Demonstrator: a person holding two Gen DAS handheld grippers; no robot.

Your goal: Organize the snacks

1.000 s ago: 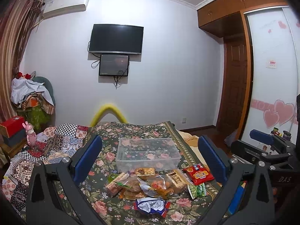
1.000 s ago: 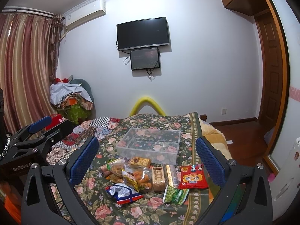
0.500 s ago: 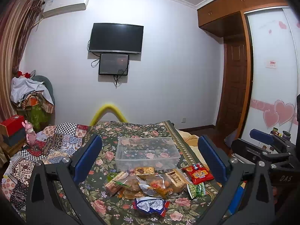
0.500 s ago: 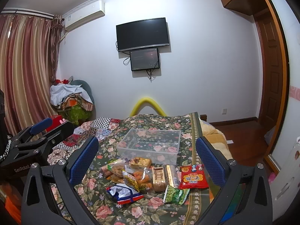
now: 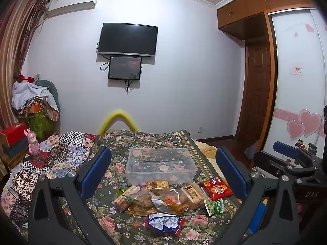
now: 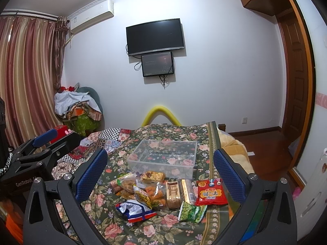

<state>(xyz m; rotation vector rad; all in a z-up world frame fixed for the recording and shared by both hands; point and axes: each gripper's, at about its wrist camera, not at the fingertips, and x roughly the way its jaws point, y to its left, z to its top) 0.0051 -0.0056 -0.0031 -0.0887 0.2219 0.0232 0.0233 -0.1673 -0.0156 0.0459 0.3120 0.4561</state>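
A clear plastic box (image 5: pixel 161 164) (image 6: pixel 163 157) sits empty on the floral bedspread. In front of it lies a heap of snack packets: a red packet (image 5: pixel 215 189) (image 6: pixel 210 193), a green packet (image 5: pixel 214 205) (image 6: pixel 191 211), a blue-white packet (image 5: pixel 164 222) (image 6: pixel 133 208) and several brown biscuit and cake packets (image 5: pixel 173 199) (image 6: pixel 155 192). My left gripper (image 5: pixel 163 173) is open and empty, held above the near edge of the bed. My right gripper (image 6: pixel 160 172) is open and empty, held alike to its right. Each gripper shows at the side of the other's view.
A patchwork quilt (image 5: pixel 51 159) covers the bed's left side. A yellow foam arch (image 5: pixel 117 118) stands at the foot. A laundry pile (image 6: pixel 77 106) is at left, a wardrobe (image 5: pixel 296 81) and a wooden door (image 6: pixel 294 77) at right.
Both grippers stay open and almost still; the views shift only very slightly.
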